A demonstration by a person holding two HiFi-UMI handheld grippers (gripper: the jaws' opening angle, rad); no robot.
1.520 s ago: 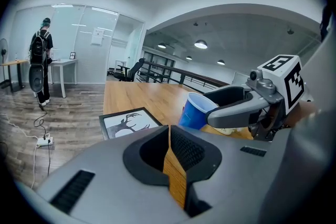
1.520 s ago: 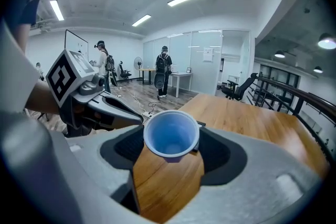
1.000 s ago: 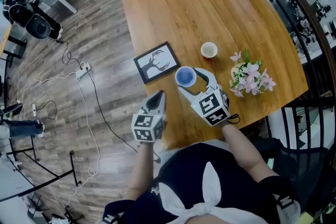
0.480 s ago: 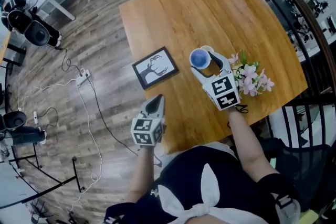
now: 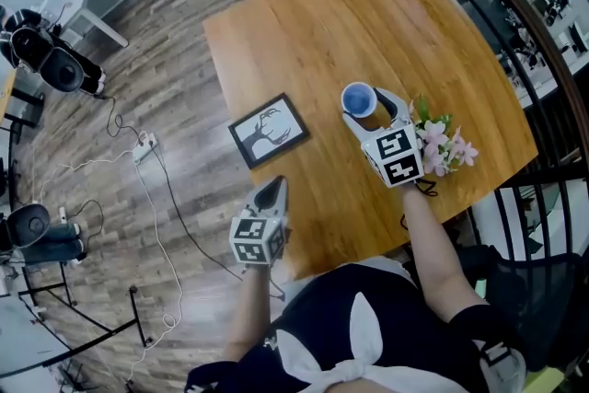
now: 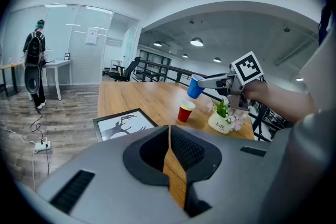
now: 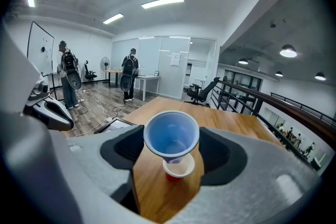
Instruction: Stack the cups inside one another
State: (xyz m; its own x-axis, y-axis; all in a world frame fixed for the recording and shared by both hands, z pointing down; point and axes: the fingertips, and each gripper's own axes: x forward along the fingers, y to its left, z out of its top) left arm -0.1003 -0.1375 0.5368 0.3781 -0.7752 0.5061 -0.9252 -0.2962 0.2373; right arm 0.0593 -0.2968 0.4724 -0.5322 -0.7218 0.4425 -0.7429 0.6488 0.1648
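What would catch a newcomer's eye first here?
A blue cup, gripped by the right gripper, hangs above a red cup on the wooden table. Beside them stands a pot of pink flowers, and a framed deer picture lies near the table's edge.

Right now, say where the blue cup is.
The blue cup is right of centre in the head view, held in the right gripper over the red cup, beside the flower pot.

wooden table [image 5: 304, 23]: light wood, on plank floor [image 5: 175, 60] | framed deer picture [image 5: 269, 130]: lies flat at table's left edge, 8 o'clock from table middle | flower pot [image 5: 442, 143]: pink flowers, 4 o'clock, near right edge | power strip [image 5: 144, 143]: on floor, 9 o'clock of the picture
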